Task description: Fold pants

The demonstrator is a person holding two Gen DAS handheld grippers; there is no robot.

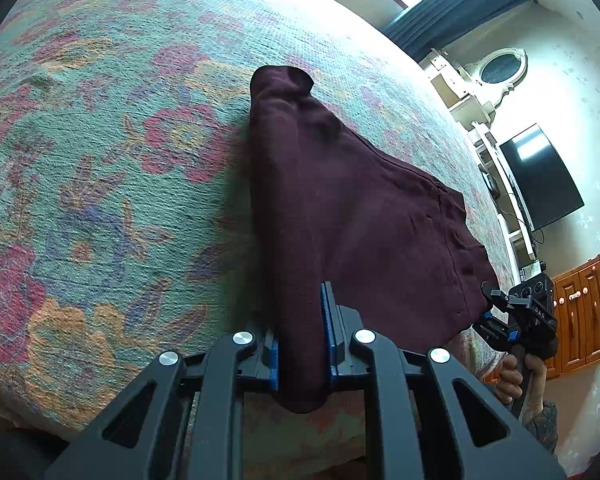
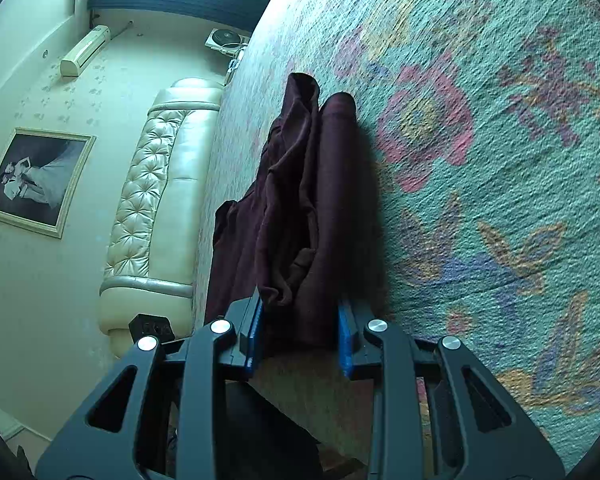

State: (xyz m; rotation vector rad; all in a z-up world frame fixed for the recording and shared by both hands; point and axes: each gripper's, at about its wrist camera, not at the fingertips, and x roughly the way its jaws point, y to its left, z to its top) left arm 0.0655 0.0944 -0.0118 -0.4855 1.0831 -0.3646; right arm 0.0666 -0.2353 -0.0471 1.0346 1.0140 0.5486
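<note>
Surface: floral bedspread (image 1: pixel 100 200).
Pants (image 1: pixel 360 220): maroon, on bedspread, lifted at near edge.
Left gripper (image 1: pixel 302 344): clamped on pants.
Right gripper (image 2: pixel 300 332): clamped on pants.
Left view only: TV (image 1: pixel 540 180), cabinet (image 1: pixel 580 312).
Right view only: headboard (image 2: pixel 160 200), picture (image 2: pixel 36 180).

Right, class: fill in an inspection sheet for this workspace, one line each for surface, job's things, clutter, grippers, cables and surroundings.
Surface: bed with teal floral woven bedspread.
Job's things: dark maroon cloth pants, partly lifted off the bedspread, far end resting on it.
Clutter: nothing seen on the bedspread.
Grippers: left gripper jaws shut on a pants edge; right gripper jaws shut on bunched pants fabric.
Cables: thin cable below the black wall television.
Surroundings: cream tufted headboard, framed picture, orange wooden cabinet.
</note>
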